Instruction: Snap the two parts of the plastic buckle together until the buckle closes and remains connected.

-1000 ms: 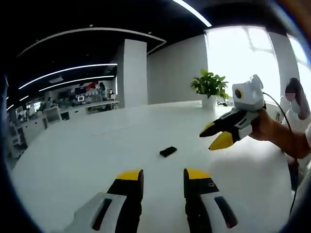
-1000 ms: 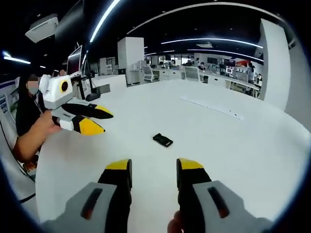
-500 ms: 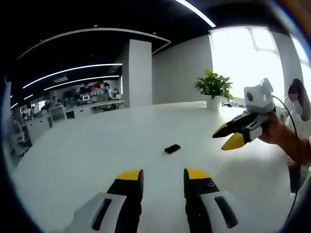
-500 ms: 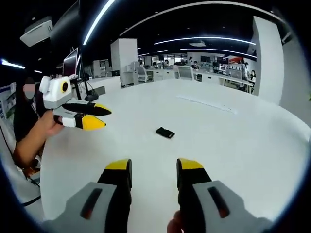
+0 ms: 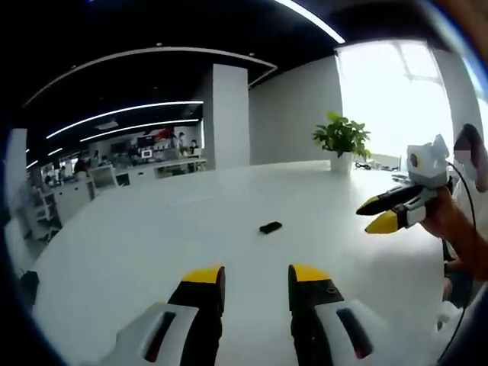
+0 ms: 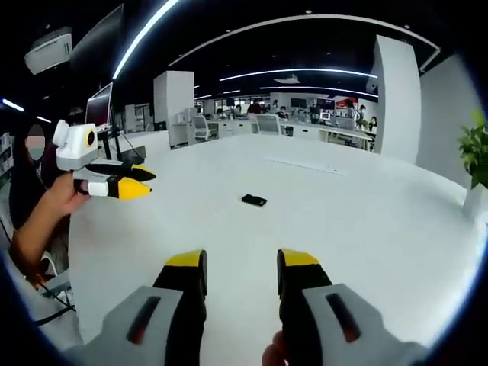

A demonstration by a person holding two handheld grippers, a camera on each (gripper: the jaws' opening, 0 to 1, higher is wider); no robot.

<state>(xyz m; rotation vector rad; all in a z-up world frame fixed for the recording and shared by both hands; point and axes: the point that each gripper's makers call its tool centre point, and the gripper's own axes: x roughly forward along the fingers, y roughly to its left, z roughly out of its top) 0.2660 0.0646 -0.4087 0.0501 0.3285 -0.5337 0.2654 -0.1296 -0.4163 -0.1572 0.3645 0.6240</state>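
Two grippers, left gripper (image 5: 256, 276) and right gripper (image 6: 241, 261), hover with jaws apart, holding nothing. Small dark buckle (image 5: 270, 227) lies at frame centre on white table (image 5: 137, 244), well apart from both. Joined or separate: cannot tell. Nothing grasped yet; snapping apparently remains

One small black buckle (image 5: 270, 227) on the white table (image 5: 152, 252), lying ahead of the jaws, well apart from them; seen as a single dark piece, its parts too small to count. Two grippers: the left gripper (image 5: 258, 276) with two yellow-tipped jaws standing apart and bare, and the right gripper (image 6: 241, 260) likewise, two jaws apart with a gap between. One potted plant (image 5: 342, 139) far beyond the jaws, to the right. One white pillar (image 5: 229, 114) past the table. Several desks and chairs behind, too blurred to count.
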